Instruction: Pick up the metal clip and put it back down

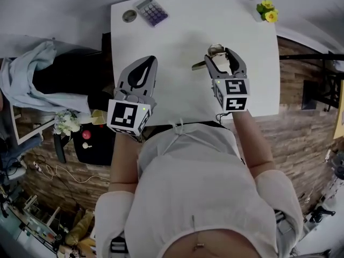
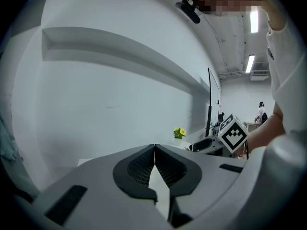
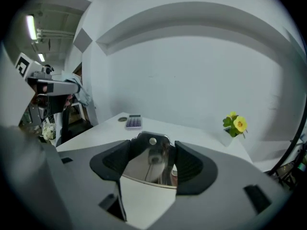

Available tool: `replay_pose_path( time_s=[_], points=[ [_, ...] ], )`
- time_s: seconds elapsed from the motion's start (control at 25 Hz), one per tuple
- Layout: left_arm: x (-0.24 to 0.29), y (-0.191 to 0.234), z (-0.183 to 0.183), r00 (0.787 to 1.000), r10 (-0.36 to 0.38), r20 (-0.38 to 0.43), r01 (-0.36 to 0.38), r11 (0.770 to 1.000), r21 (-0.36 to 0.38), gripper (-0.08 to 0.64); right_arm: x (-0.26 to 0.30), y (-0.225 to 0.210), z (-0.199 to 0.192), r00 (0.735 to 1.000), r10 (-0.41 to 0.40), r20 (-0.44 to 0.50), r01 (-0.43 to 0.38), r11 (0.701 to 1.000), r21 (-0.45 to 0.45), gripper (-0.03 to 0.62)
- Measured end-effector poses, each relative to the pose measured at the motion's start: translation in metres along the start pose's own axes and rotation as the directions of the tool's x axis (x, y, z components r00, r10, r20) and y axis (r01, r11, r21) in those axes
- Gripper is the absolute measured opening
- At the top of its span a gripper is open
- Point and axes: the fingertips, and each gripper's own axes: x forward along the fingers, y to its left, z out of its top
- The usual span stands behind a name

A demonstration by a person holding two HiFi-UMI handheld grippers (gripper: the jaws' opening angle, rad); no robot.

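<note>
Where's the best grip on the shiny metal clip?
Best guess: clamp the shiny metal clip across its two sides, coming in from its near end, as the right gripper does: its pads fit those sides, and the holed end points away.

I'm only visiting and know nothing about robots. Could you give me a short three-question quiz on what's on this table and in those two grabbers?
1. Multiple choice: what sits between the jaws of the right gripper?
A) a pen
B) the metal clip
C) a cup

2. True or false: the jaws of the left gripper are together with nothing between them.

3. Fill in: the flowers at a far corner of the table are ___ in colour.

Key: 1 B; 2 true; 3 yellow.
</note>
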Motion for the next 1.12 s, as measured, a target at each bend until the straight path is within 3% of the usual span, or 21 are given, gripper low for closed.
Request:
replay_pose_path(
  time_s=[0.28, 0.6, 1.12],
  points=[
    [0.014, 0.006, -0.018, 1.0, 0.004, -0.025, -0.005, 0.999, -0.04, 0.018, 0.035, 0.008, -0.056, 0.985, 0.035, -0.17, -0.029, 0.999, 0.038, 0.295],
    [0.032, 0.005, -0.033, 0.999, -0.008, -0.038, 0.006, 0.998, -0.057, 0.018, 0.062, 0.007, -0.1, 0.954, 0.057, -0.296, -0.037, 0.997, 0.073, 0.296],
    [0.035, 0.008, -0.052, 0.997, 0.016, -0.08, -0.021, 0.997, -0.068, 0.018, 0.073, 0.009, -0.115, 0.939, 0.071, -0.337, -0.035, 0.993, 0.111, 0.299]
  ],
)
